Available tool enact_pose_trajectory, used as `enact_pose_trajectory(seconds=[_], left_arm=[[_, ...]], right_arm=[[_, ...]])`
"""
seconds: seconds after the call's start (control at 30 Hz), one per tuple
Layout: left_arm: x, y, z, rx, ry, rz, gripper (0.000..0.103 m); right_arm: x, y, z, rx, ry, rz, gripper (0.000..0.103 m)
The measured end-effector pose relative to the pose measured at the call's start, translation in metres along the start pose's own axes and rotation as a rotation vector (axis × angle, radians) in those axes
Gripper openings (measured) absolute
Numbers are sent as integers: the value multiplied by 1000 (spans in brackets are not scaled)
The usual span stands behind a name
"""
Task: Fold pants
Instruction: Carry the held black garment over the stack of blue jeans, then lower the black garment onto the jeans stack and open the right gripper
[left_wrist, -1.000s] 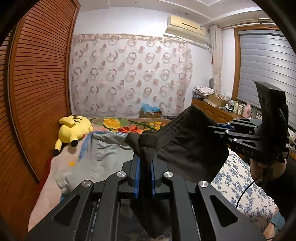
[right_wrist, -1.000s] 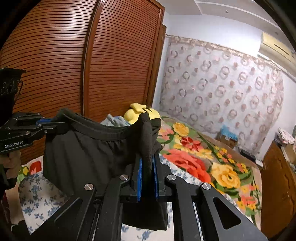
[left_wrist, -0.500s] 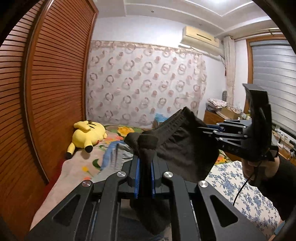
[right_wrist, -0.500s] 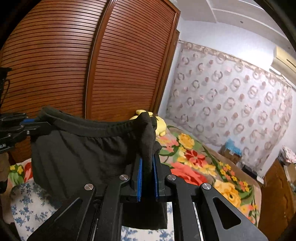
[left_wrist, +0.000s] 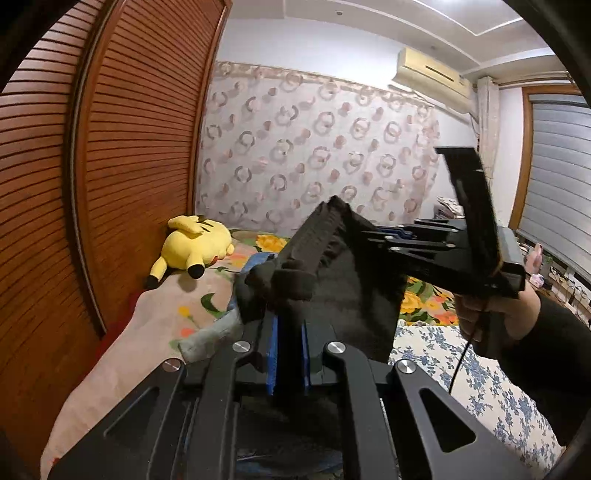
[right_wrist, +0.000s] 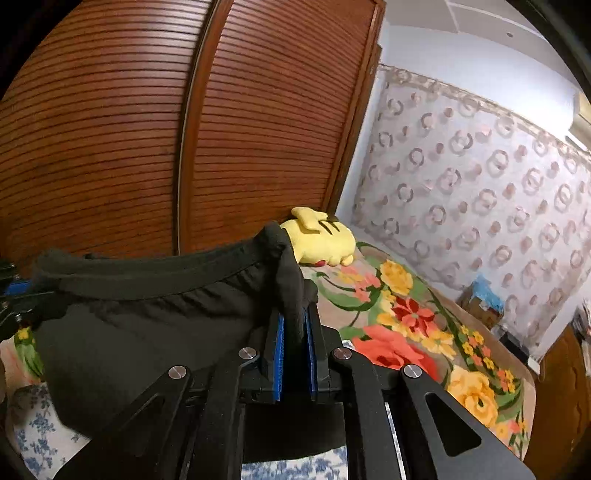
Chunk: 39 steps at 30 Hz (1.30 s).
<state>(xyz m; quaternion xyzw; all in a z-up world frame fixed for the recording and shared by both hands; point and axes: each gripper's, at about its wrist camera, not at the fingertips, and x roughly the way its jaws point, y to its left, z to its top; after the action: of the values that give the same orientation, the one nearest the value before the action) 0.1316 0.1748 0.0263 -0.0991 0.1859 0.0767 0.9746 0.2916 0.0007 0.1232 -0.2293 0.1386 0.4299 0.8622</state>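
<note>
— Left gripper (left_wrist: 288, 332): what is it doing?

— Clamped on the black pants (left_wrist: 354, 295). Dark cloth sits bunched between its blue pads (left_wrist: 272, 354), and a knot of fabric bulges just above the fingertips. How much cloth lies inside the jaws is hidden by that bunch.

— And the right gripper (right_wrist: 294, 332)?

— Same: its jaws are pinched on the other end of the waistband (right_wrist: 155, 271), with a fold of cloth standing up between its blue pads. In the left wrist view it shows side-on, gripped by a hand (left_wrist: 480, 314) in a dark sleeve; its fingertips there are buried in the cloth, so the contact itself cannot be seen from that side.

— Where are the pants, then?

— Held up above the bed (left_wrist: 155, 325), stretched between the two grippers. The waistband is the long axis, running roughly level from one gripper to the other, sagging a little in the middle. The body of the garment hangs down from it.

— Can you see the legs?

— No. The lower part drops behind the gripper frames and off the picture edge in both views, so the hems and whether they touch the bed cannot be told.

— Beyond the pants?

— A yellow plush toy (left_wrist: 195, 245) lies on the bed against the wooden slatted doors (right_wrist: 184, 129). A grey-blue cloth (left_wrist: 207, 332) on the bed is mostly hidden behind the pants. Past the far end of the bed hangs a ring-patterned curtain (left_wrist: 314, 155).
</note>
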Motion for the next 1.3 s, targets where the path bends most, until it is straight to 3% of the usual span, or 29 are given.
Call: enact_pose_trajectory(seconds=[0.43,0.57,0.67,0.7,0.83,1.0,1.17,1.3], left_arm=[[5,6,-13,-20,45,42,11],[8,5,-15,-32,53,52,11],[11,5,-18,-39,62,61,11],[11,5,-19,-37,65,65,11],[14,6,-21,-34,76,84,11],[17,10,-23,-33,95,110,11],[21,13,-26,-34,115,123,11],[21,14,-27,-31,124,127,11]], right_arm=[[21,-4,1,49,8,68,10],[23,-9,0,100,10,96,18],[19,-13,-2,128,-8,101,38],[17,-13,-3,130,-15,103,39],[6,-15,-9,133,-34,121,39],[18,-18,-23,146,33,214,39],[47,-24,-37,171,109,206,39],[51,-24,-36,183,109,212,39]])
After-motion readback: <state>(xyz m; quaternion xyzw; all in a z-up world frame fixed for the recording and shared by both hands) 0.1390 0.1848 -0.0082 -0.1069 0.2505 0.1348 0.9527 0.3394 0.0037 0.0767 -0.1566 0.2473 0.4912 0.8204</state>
